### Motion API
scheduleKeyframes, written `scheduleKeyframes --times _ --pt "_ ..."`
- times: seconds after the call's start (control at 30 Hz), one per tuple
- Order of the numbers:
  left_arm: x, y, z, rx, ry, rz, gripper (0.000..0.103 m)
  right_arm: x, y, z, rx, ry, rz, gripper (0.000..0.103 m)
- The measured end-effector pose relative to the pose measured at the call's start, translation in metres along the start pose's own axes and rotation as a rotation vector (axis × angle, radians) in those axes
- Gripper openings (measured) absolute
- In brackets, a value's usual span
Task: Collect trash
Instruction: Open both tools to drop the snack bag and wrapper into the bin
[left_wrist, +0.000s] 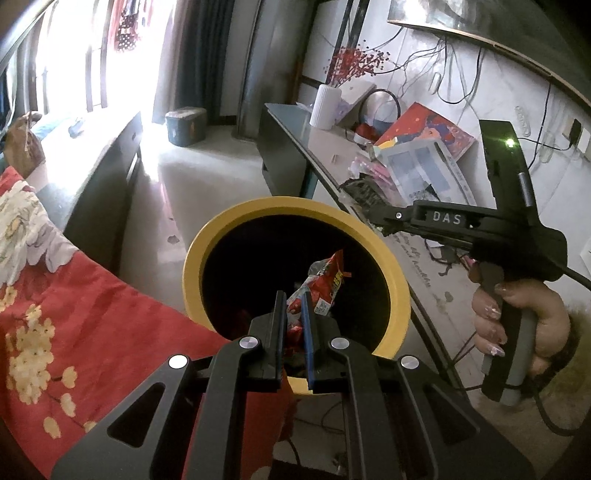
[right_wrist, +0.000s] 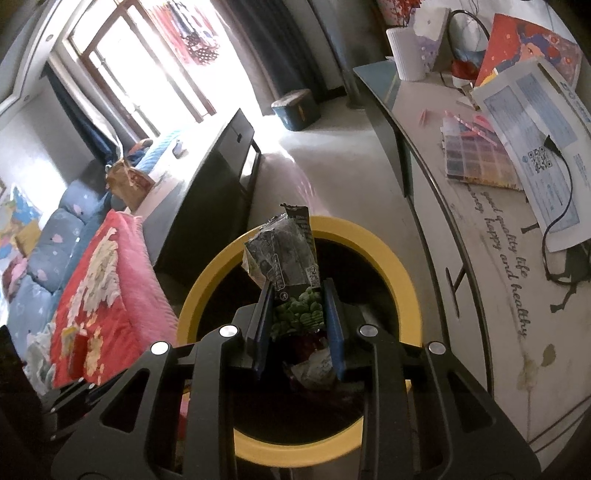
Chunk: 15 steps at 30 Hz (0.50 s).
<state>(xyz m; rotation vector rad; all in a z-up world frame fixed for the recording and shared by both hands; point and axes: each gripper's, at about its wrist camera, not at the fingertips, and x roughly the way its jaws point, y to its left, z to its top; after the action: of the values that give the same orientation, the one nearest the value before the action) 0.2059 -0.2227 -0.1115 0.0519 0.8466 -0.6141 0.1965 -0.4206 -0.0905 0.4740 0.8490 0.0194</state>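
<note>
A round bin with a yellow rim (left_wrist: 229, 229) stands open on the floor, dark inside. My left gripper (left_wrist: 293, 295) hangs over its mouth, shut on a crumpled red snack wrapper (left_wrist: 328, 284) that sticks out past the fingertips. In the right wrist view, my right gripper (right_wrist: 297, 284) is above the same bin (right_wrist: 388, 251), shut on a dark and green snack bag (right_wrist: 291, 266) that stands upright between the blue pads. Some wrappers (right_wrist: 314, 365) lie inside the bin. The left wrist view also shows the right gripper (left_wrist: 373, 216) at the bin's far right rim, held by a hand (left_wrist: 517, 314).
A bed with a red floral quilt (left_wrist: 55, 314) lies left of the bin. A desk (right_wrist: 480, 229) on the right carries papers, a bead box, a cable and a white vase (left_wrist: 325, 107). A dark cabinet (left_wrist: 107, 192) and a storage box (left_wrist: 184, 125) stand further back.
</note>
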Motion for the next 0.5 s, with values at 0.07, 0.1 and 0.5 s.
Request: scheduleKeyframes --times 0.07,0.1,0.5 --pt "0.004 0.0 -0.001 -0.004 0.002 -0.005 0.008 0.001 -0.001 0.0 0.002 0.004 -0.001 0.022" --pt "0.007 0.0 -0.001 -0.006 0.004 -0.007 0.008 0.002 -0.002 0.0 0.003 0.006 -0.002 0.023" --pt "0.007 0.009 0.002 -0.073 -0.046 -0.016 0.079 -0.003 -0.006 0.002 0.039 -0.018 -0.022 0.052"
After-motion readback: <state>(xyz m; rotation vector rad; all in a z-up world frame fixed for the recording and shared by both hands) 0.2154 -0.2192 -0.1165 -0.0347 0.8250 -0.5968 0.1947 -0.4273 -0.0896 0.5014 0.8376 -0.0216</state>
